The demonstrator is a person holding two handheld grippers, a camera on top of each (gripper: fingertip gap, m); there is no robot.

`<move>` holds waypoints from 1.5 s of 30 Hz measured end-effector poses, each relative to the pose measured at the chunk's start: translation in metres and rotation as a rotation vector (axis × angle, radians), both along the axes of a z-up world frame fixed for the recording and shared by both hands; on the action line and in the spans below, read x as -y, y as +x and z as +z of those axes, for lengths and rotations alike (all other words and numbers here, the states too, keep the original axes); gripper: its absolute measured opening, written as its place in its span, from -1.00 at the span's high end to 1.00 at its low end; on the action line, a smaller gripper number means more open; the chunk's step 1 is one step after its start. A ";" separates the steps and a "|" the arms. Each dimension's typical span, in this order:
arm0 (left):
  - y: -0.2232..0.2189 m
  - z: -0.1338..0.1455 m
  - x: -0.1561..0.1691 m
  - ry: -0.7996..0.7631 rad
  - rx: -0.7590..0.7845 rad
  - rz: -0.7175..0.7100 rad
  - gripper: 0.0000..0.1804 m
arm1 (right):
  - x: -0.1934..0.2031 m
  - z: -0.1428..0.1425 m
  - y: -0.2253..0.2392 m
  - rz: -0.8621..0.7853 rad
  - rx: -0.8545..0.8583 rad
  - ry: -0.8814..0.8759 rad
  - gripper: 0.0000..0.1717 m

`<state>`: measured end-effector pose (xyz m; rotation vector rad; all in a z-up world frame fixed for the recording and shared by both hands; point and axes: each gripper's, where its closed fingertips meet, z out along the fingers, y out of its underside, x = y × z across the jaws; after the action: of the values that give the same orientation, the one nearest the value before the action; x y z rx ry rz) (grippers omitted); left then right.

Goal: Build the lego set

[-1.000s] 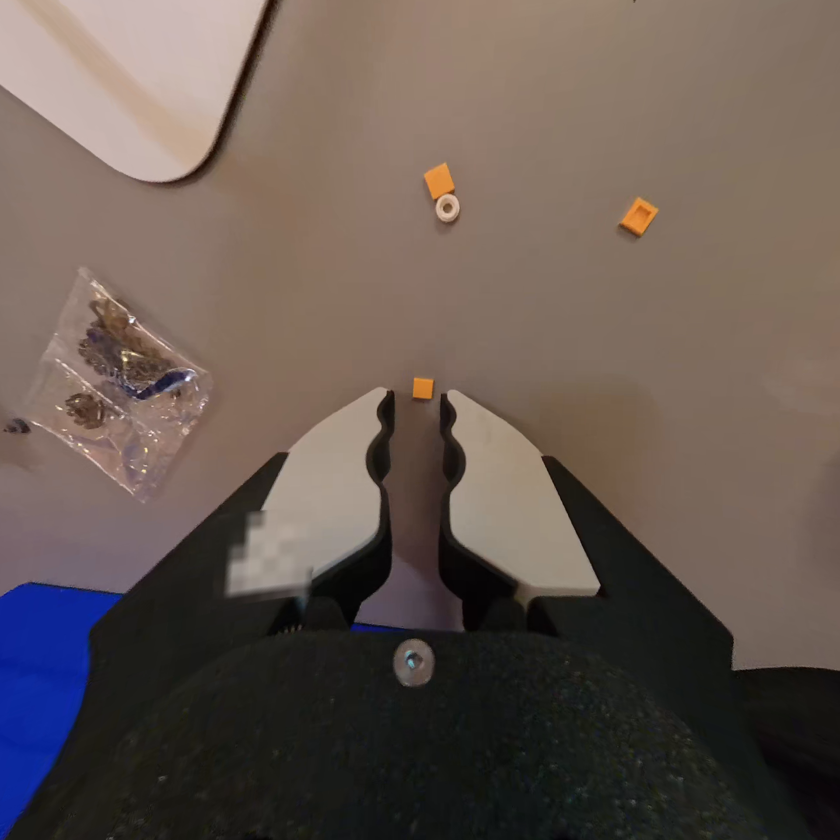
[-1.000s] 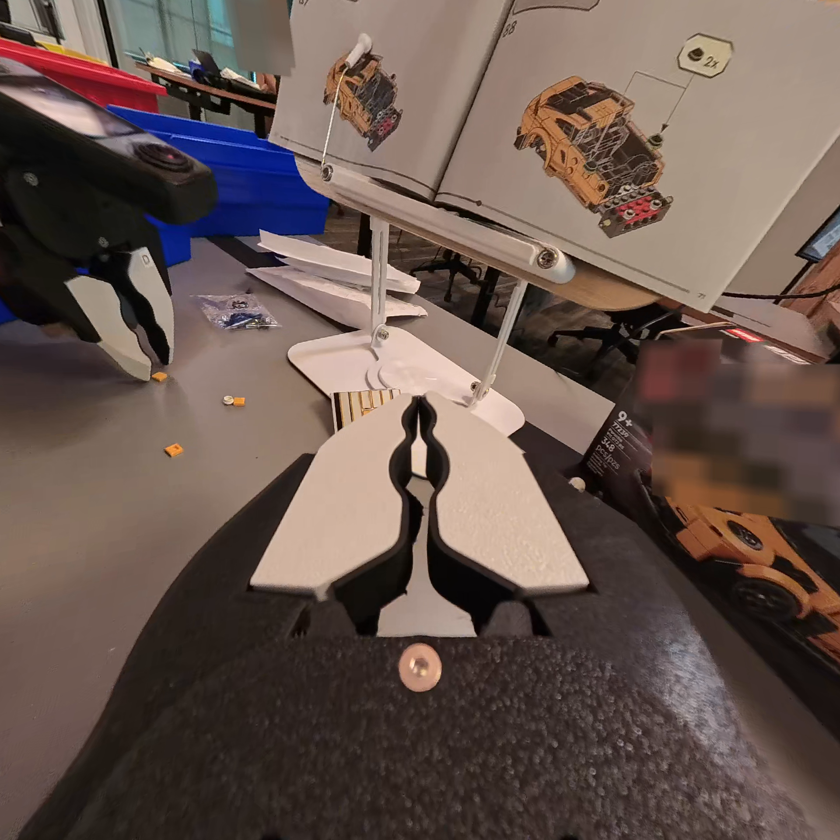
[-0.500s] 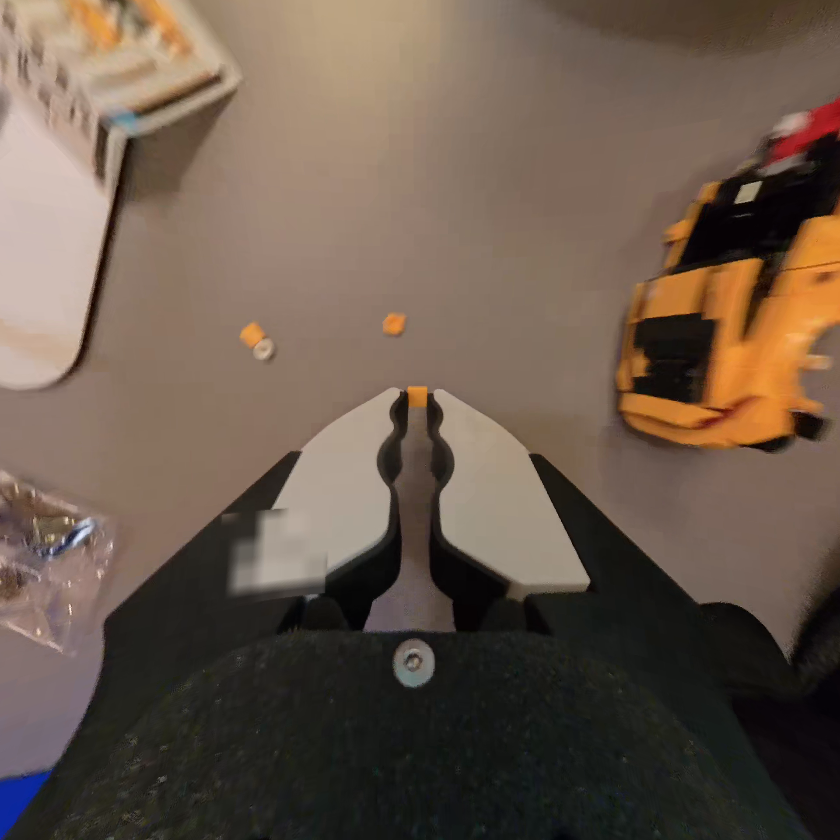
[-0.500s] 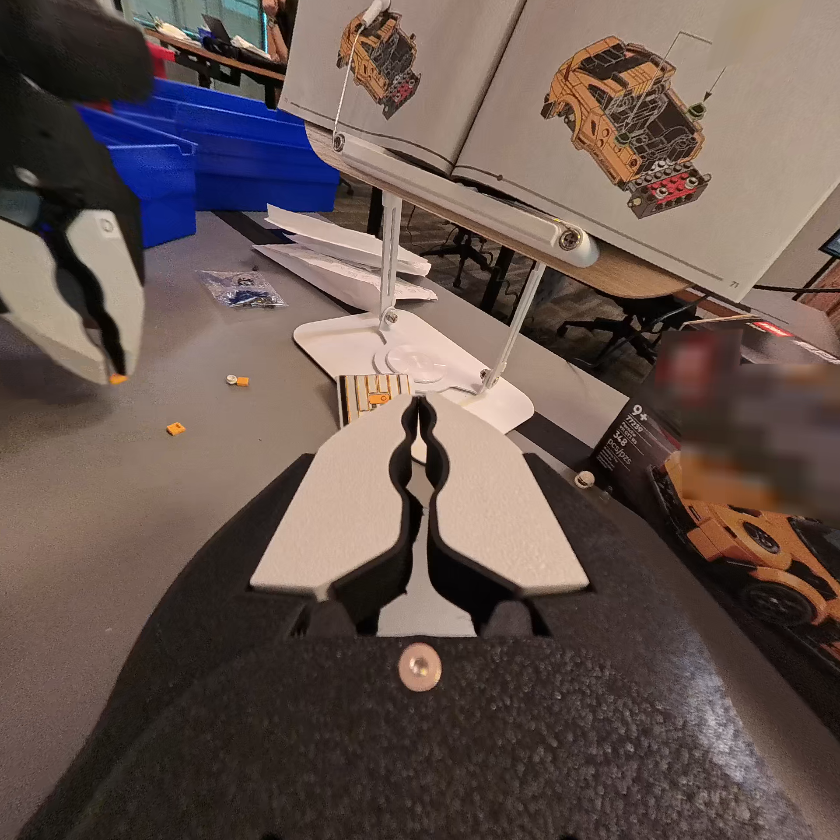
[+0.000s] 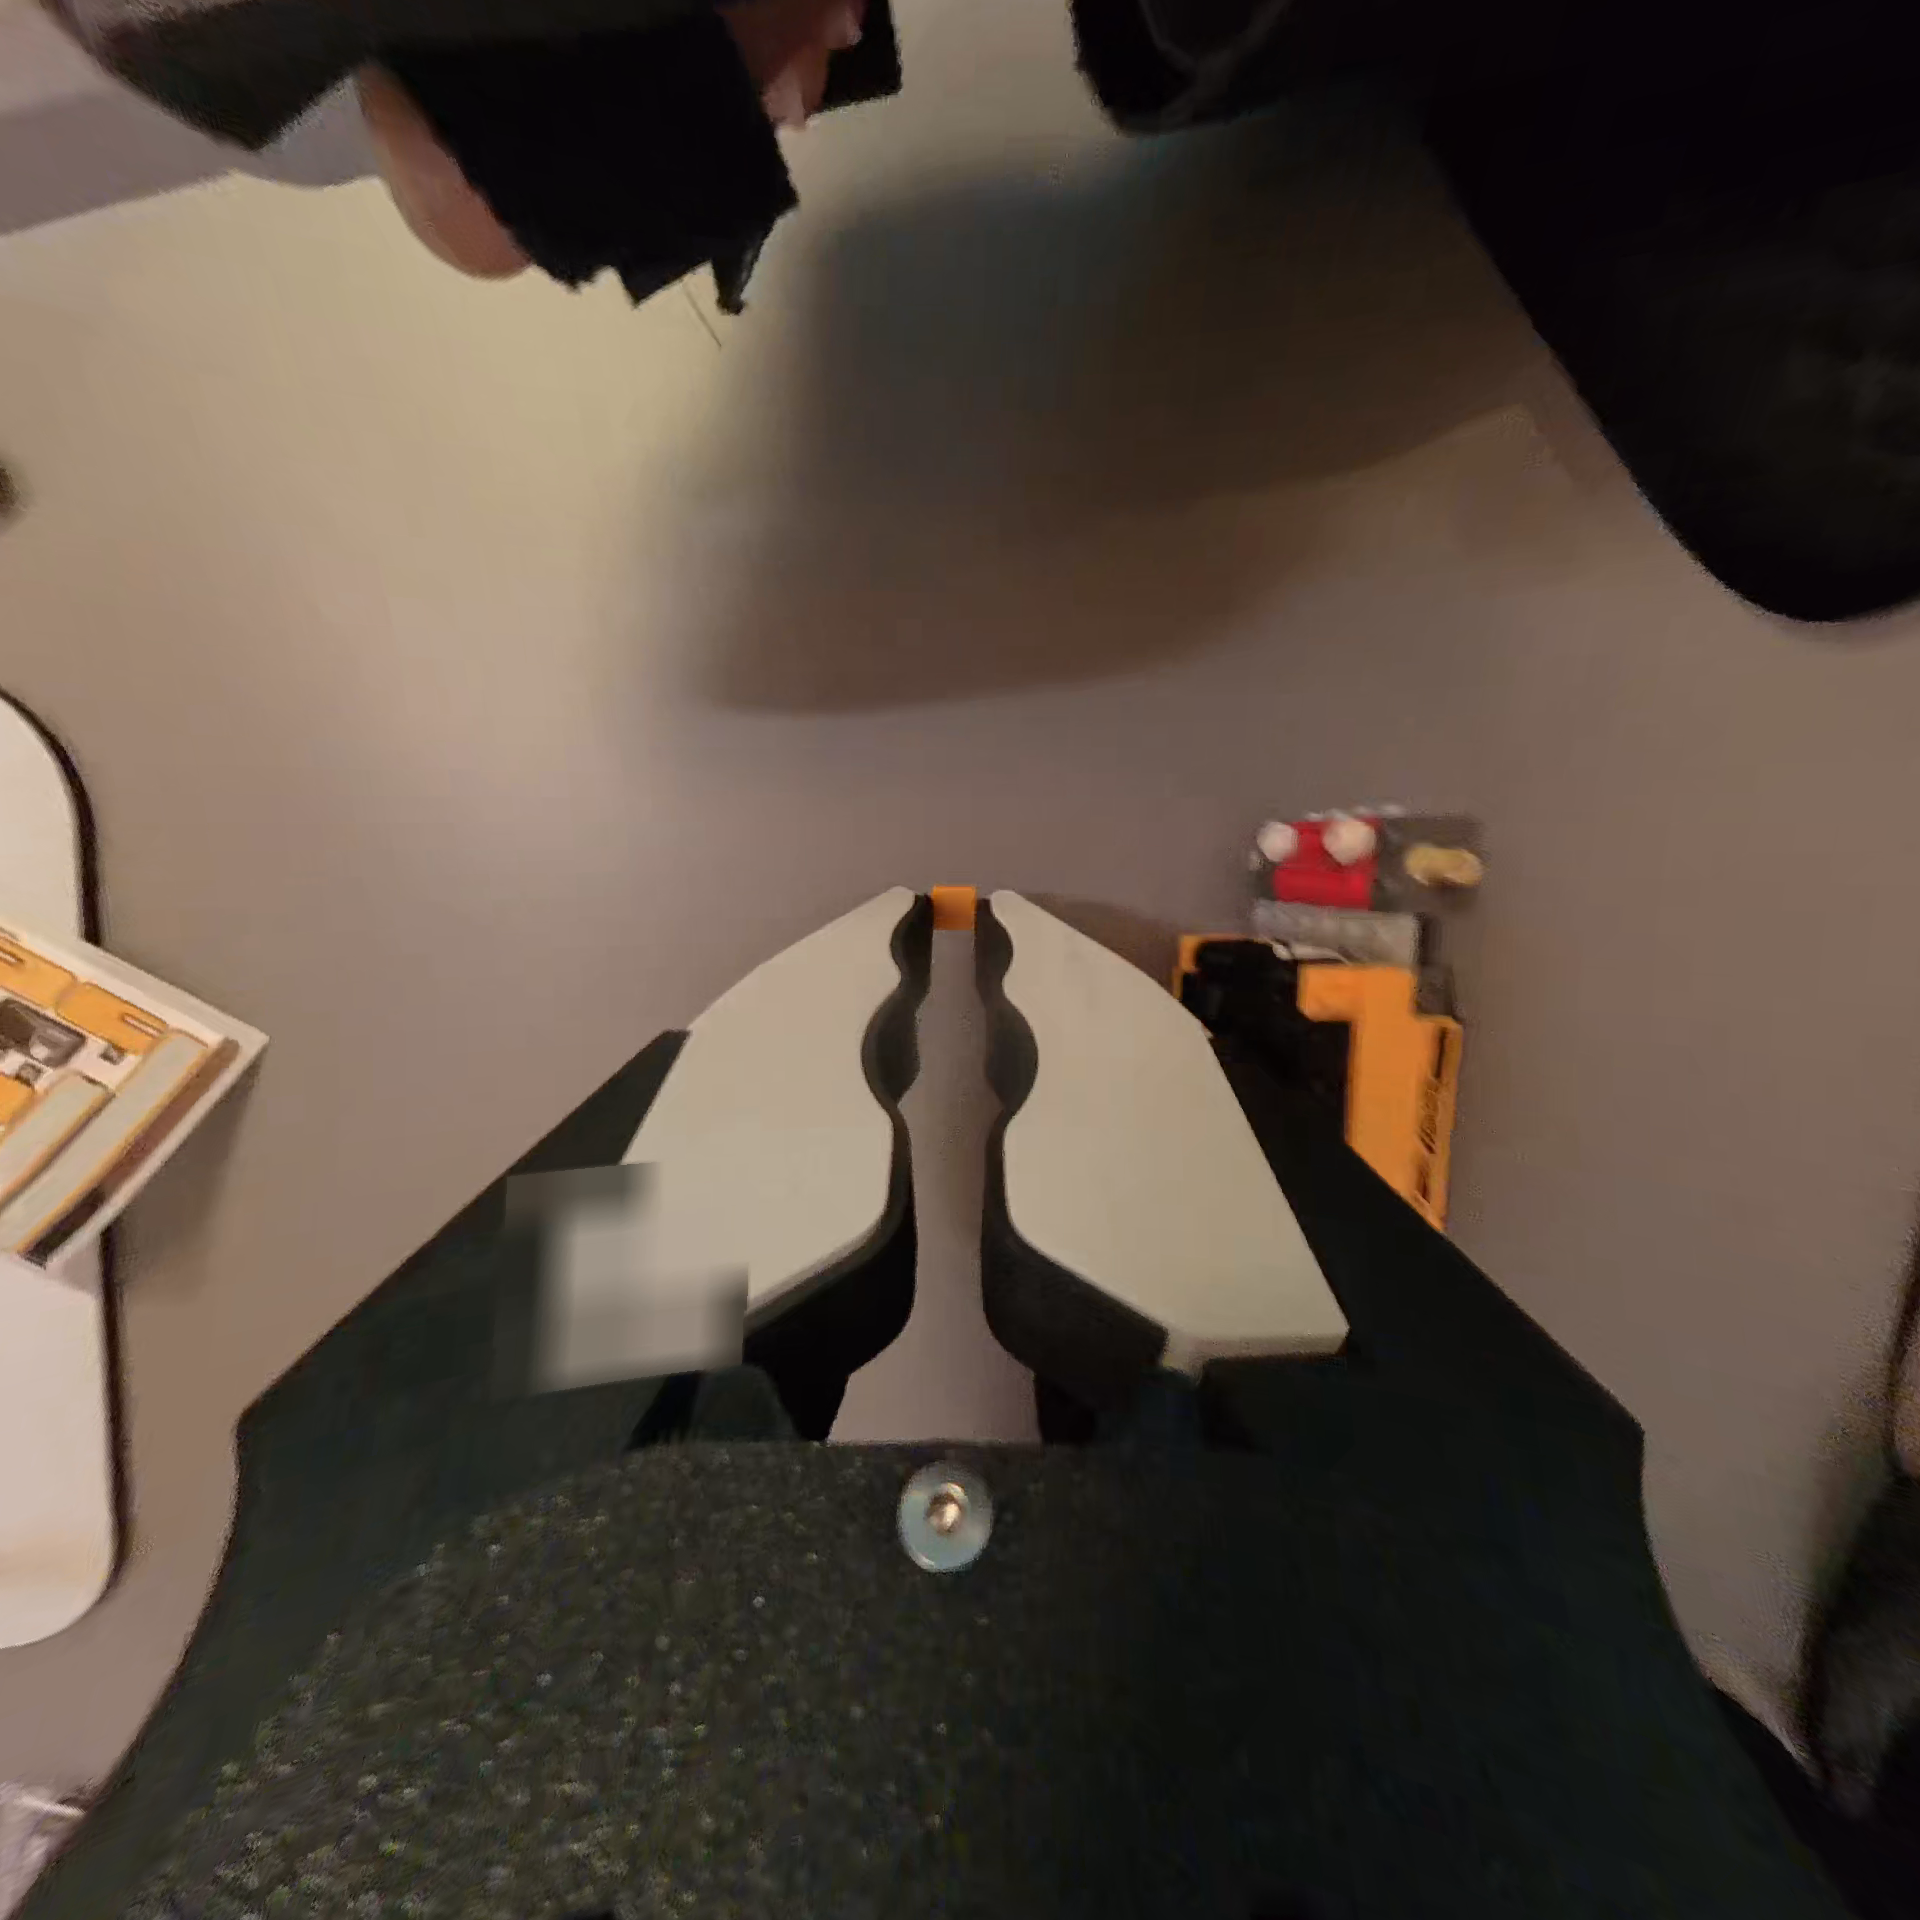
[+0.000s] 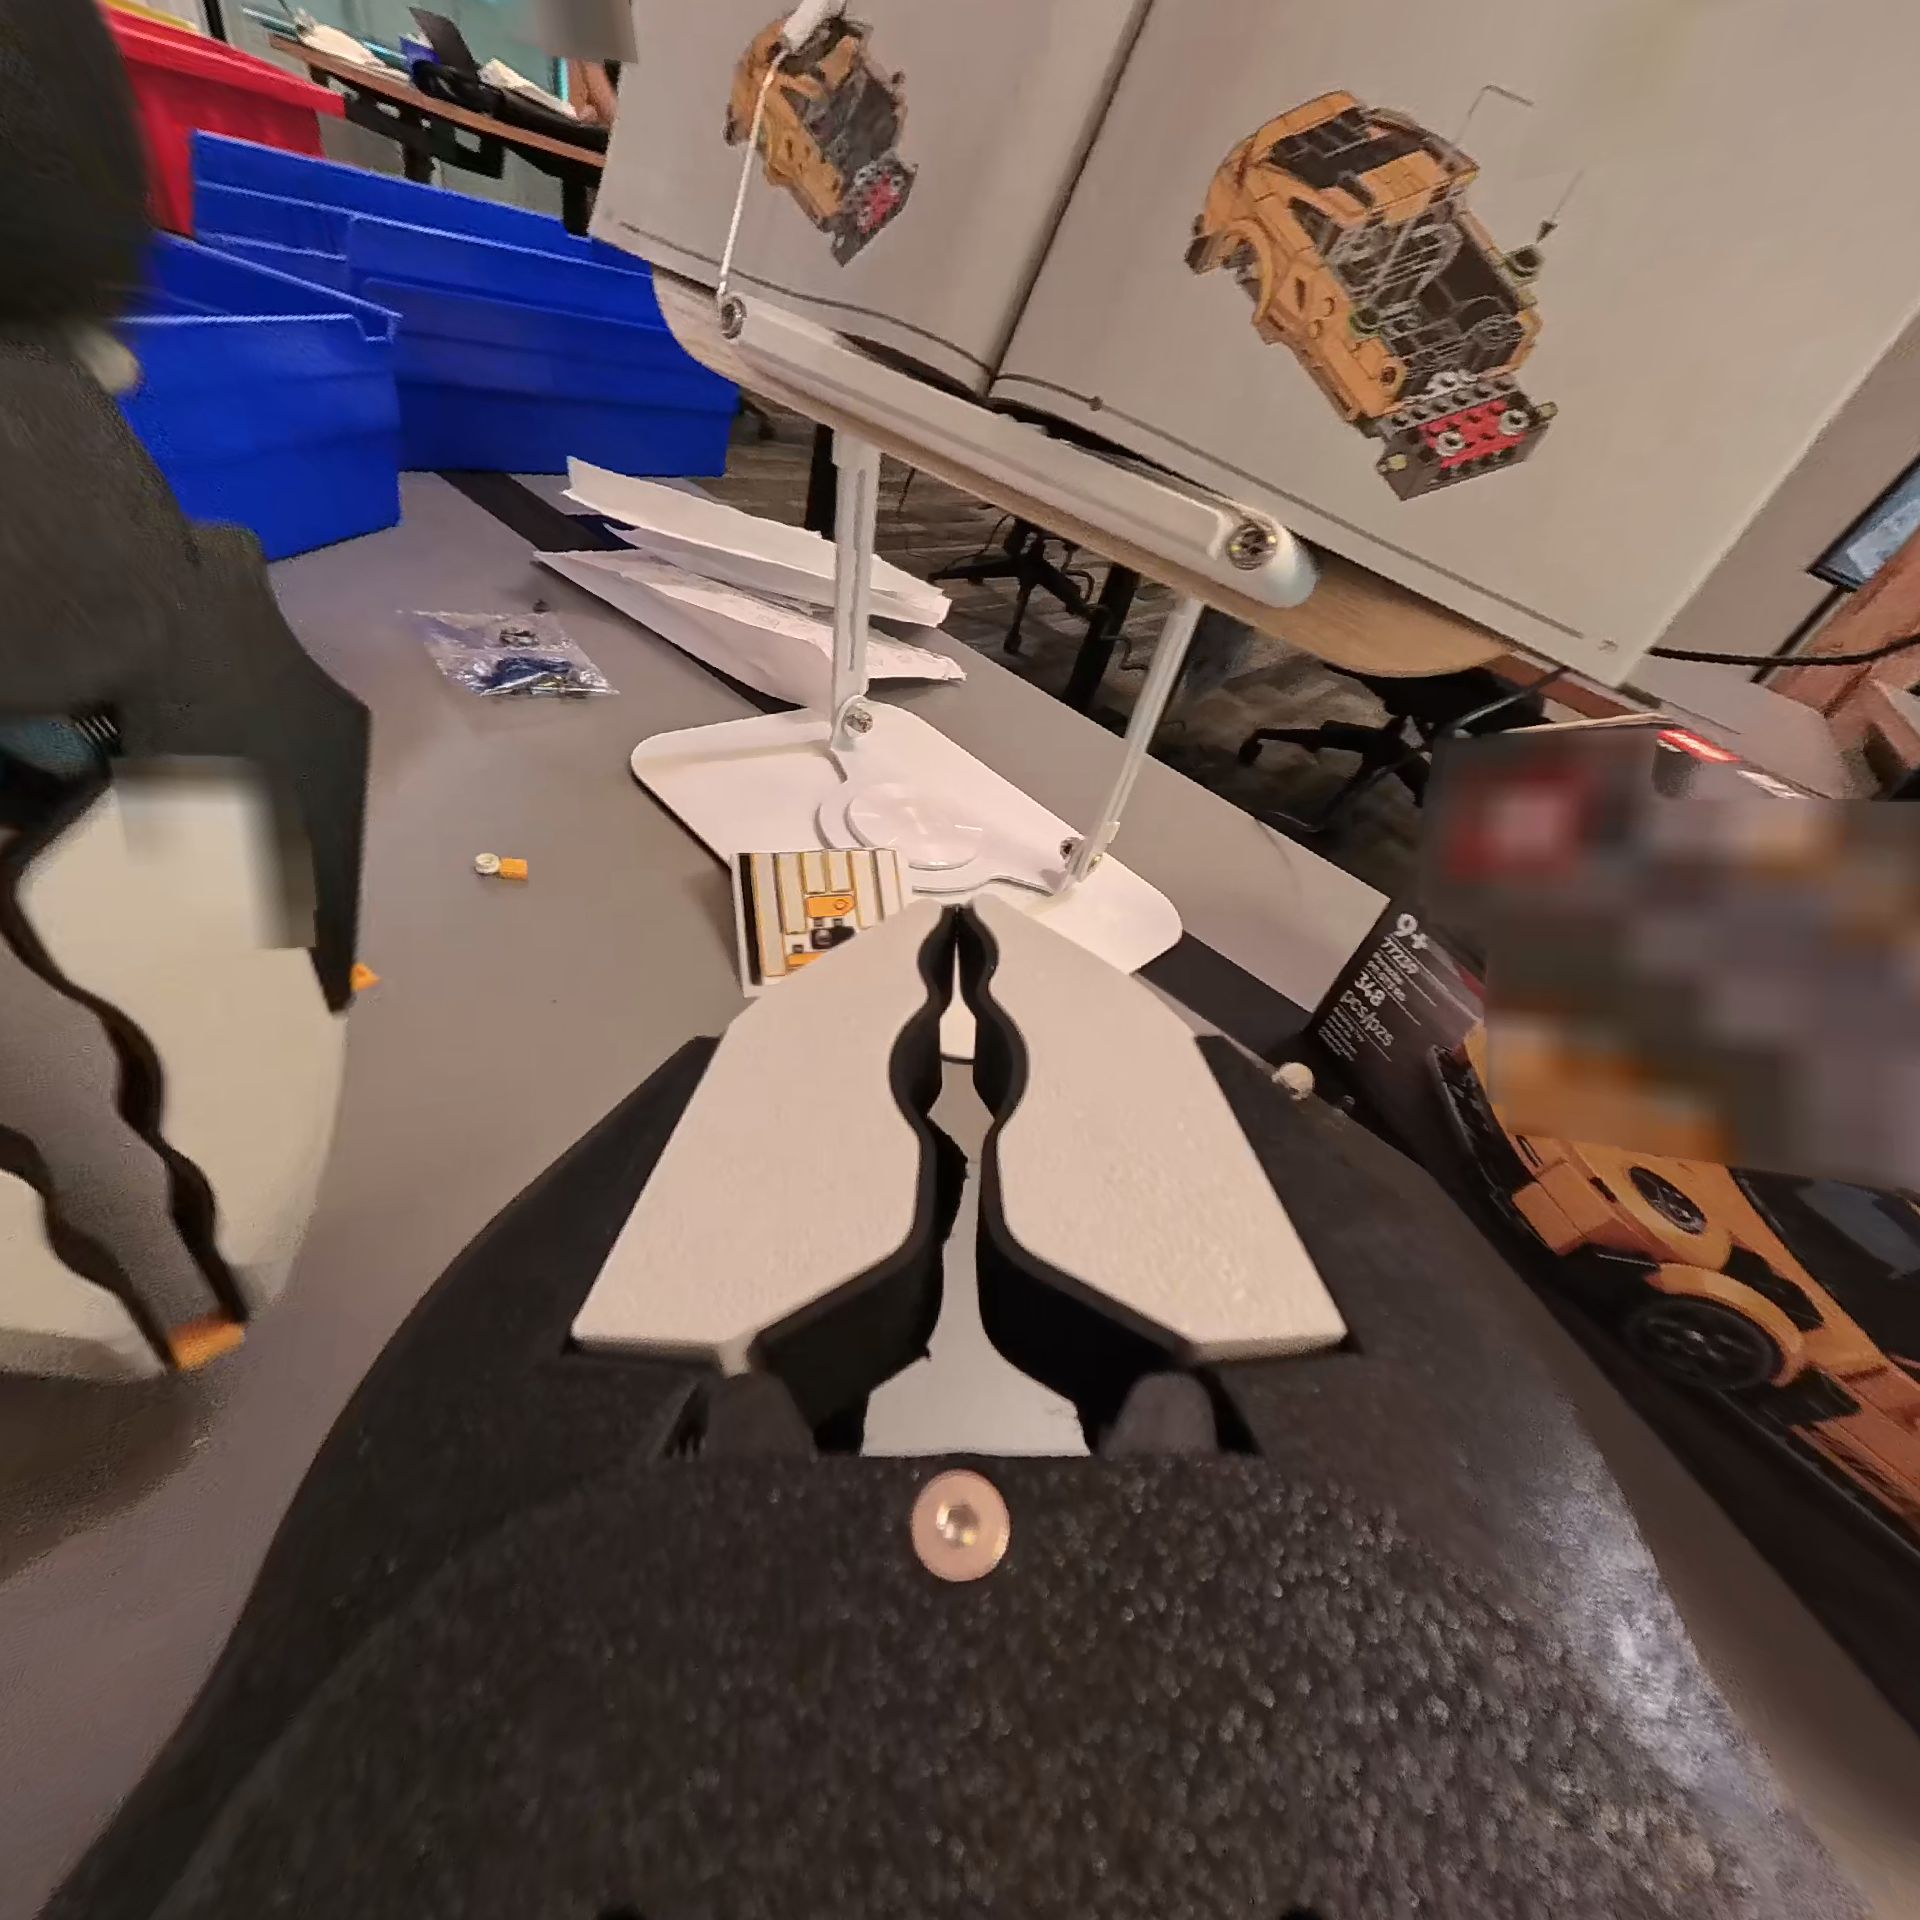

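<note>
My left gripper (image 5: 953, 902) is shut on a small orange brick piece (image 5: 953, 906) pinched at its fingertips, held above the grey table (image 5: 520, 779). It also shows in the right wrist view at the left edge, with the orange piece (image 6: 205, 1340) at its tip. An orange and black toy car model (image 5: 1351, 1049) with a red part lies just right of the left gripper. My right gripper (image 6: 958, 920) is shut with nothing between its pads, and points at the white stand base (image 6: 790, 769).
An open instruction booklet (image 6: 1247, 208) rests on the white stand. A sticker sheet (image 6: 810, 914), a white round piece beside an orange tile (image 6: 501, 864), another orange tile (image 6: 362, 975), a bag of parts (image 6: 509, 655), blue bins (image 6: 416, 343) and the set's box (image 6: 1558, 1143) are around. Some 15 centimetres of space lies between my two pairs of fingers.
My left gripper closed on the small orange piece, lifted it off the table and carried it right, close to the car model. My right gripper stayed shut and tilted slightly.
</note>
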<state>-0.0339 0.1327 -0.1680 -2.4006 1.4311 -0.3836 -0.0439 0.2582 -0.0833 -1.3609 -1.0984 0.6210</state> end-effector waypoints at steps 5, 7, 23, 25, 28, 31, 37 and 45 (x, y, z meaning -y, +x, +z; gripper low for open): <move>0.004 -0.022 -0.015 -0.021 -0.101 -0.019 0.92 | -0.015 0.002 0.012 -0.041 -0.029 -0.024 1.00; 0.002 -0.029 -0.014 -0.026 -0.129 -0.030 0.76 | -0.018 0.002 0.014 -0.046 -0.034 -0.035 1.00; -0.077 -0.006 -0.012 0.036 -0.092 0.156 0.66 | -0.014 -0.005 0.010 -0.017 -0.003 -0.045 1.00; -0.108 -0.005 -0.012 0.040 -0.119 0.233 0.67 | -0.014 -0.007 0.009 -0.012 0.003 -0.053 1.00; -0.129 -0.012 -0.006 0.019 -0.128 0.272 0.69 | -0.014 -0.010 0.008 -0.008 0.012 -0.058 1.00; -0.132 -0.022 -0.003 0.007 -0.129 0.268 0.70 | -0.013 -0.011 0.007 -0.004 0.019 -0.059 1.00; -0.126 -0.035 -0.005 -0.016 -0.120 0.248 0.76 | -0.012 -0.013 0.007 0.002 0.025 -0.064 1.00; -0.096 -0.023 -0.015 -0.003 0.163 0.281 0.92 | 0.031 -0.013 -0.011 0.262 0.027 -0.093 0.99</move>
<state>-0.1299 0.1479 -0.1910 -2.4623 1.0079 -0.4969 -0.0552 0.2274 -0.0959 -1.3173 -1.2949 0.8548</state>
